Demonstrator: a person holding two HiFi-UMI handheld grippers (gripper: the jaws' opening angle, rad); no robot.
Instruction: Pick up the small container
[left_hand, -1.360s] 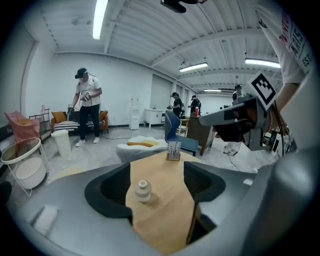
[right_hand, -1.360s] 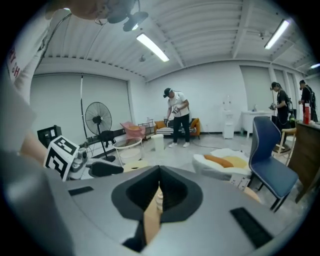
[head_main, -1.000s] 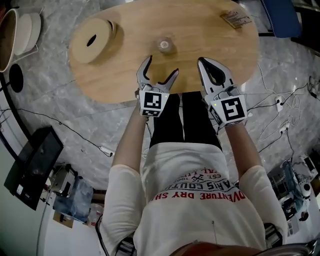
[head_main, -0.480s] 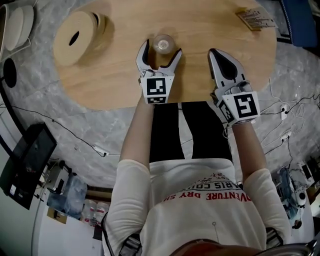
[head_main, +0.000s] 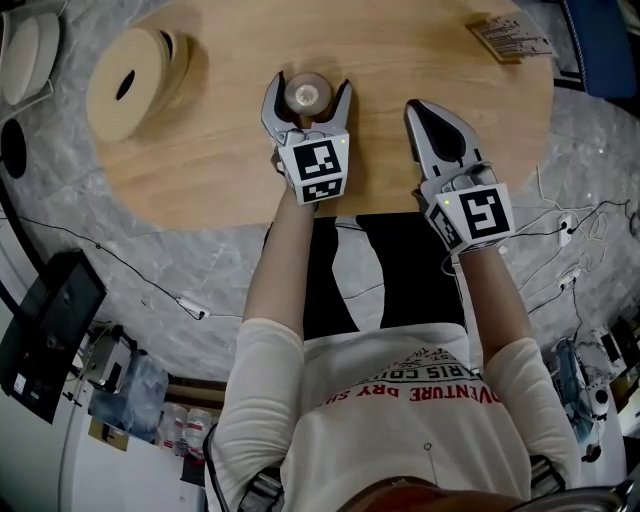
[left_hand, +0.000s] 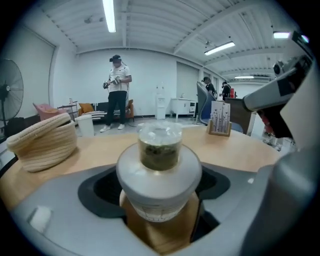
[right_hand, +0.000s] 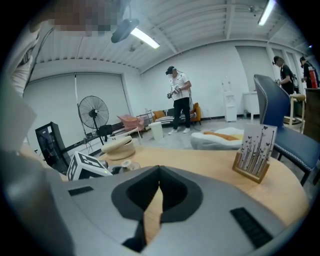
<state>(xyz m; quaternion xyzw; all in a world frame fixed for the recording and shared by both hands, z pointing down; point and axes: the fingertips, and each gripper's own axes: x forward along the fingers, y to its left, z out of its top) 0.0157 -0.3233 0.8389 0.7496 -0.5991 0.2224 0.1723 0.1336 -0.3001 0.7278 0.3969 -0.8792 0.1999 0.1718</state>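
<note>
The small container (head_main: 307, 95) is a clear little jar with a wide white collar and dark green-brown contents. It stands upright on the oval wooden table (head_main: 400, 50). My left gripper (head_main: 308, 88) is open, with one jaw on each side of the jar. In the left gripper view the container (left_hand: 160, 160) fills the middle, and a narrow gap shows between it and the dark pads (left_hand: 95, 190). My right gripper (head_main: 425, 108) rests to the right near the table's front edge, shut on nothing. Its jaws meet in the right gripper view (right_hand: 159, 172).
A round woven basket (head_main: 125, 80) lies on the table's far left. A card stand (head_main: 508, 38) sits at the far right corner. A blue chair (right_hand: 282, 125) stands beyond it. Cables trail over the floor, and people stand far back in the room.
My left gripper has moved forward over the table, so the container now sits between its open jaws. The right gripper has barely shifted and stays shut.
</note>
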